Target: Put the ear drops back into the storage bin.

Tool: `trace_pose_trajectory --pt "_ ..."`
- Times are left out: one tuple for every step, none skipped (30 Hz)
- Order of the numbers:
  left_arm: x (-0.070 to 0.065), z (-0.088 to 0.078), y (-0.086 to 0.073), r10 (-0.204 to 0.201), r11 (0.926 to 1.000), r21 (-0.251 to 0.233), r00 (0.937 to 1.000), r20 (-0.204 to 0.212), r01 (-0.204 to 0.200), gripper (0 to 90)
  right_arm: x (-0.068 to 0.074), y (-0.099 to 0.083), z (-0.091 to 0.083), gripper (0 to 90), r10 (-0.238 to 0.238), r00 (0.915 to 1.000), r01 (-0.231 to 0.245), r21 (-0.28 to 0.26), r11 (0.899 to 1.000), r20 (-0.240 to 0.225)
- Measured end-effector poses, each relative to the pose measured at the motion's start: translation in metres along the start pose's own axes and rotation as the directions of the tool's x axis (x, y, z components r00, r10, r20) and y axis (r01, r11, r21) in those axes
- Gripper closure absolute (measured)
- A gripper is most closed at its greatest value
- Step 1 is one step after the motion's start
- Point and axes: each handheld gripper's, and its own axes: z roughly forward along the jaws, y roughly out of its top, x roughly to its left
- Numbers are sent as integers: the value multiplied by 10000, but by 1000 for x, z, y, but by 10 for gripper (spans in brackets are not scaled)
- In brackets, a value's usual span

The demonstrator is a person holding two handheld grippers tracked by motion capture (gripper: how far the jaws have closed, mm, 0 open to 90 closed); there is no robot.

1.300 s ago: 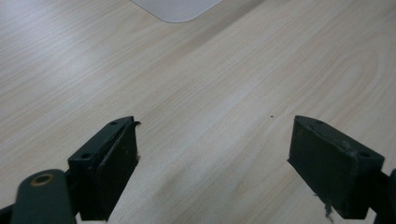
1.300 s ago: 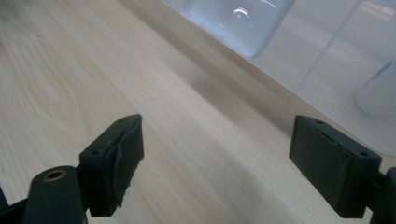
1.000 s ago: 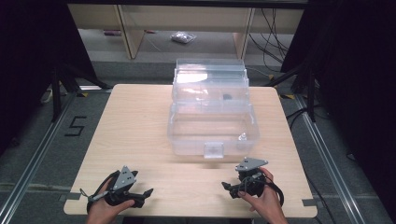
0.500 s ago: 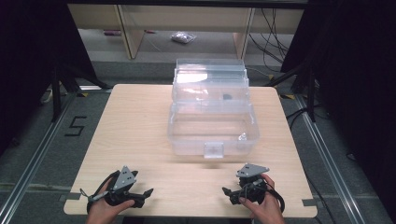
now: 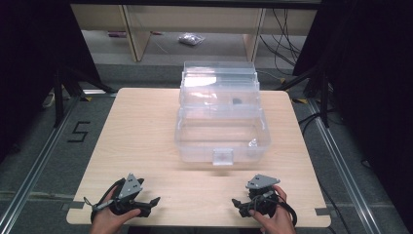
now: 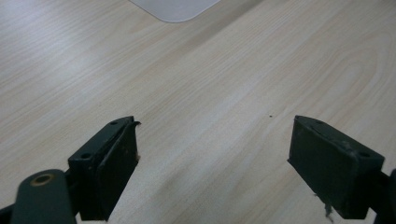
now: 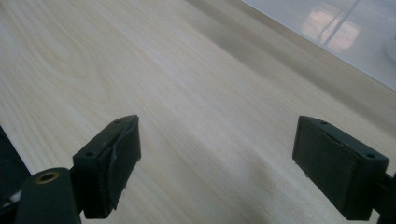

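A clear plastic box (image 5: pixel 221 139) with its tiered lid swung open stands on the far half of the wooden table (image 5: pixel 146 126). A small dark item (image 5: pixel 236 101) lies in an upper tray and a small pale item (image 5: pixel 253 143) in the lower bin. My left gripper (image 5: pixel 153 202) rests near the front left edge, open, its jaws wide apart over bare wood (image 6: pixel 210 140). My right gripper (image 5: pixel 236 204) rests near the front right edge, open too, nothing between its jaws. The box's corner (image 7: pixel 345 37) shows at the upper right of the right gripper view.
Beyond the table stand pale shelf legs (image 5: pixel 134 34) and a small bag (image 5: pixel 191 40) on the floor. Black cables (image 5: pixel 287 34) hang at the back right. A "5" mark (image 5: pixel 78 131) is on the floor at the left. Bare wood lies between the grippers and the box.
The right gripper has slid slightly back toward the front edge. The left gripper and the box have stayed put.
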Motion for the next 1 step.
trace_pose_trajectory --pt "0 0 0 0 10000 4 10000 1 0 151 0 0 0 163 -20 10000 20 -13 10000 45"
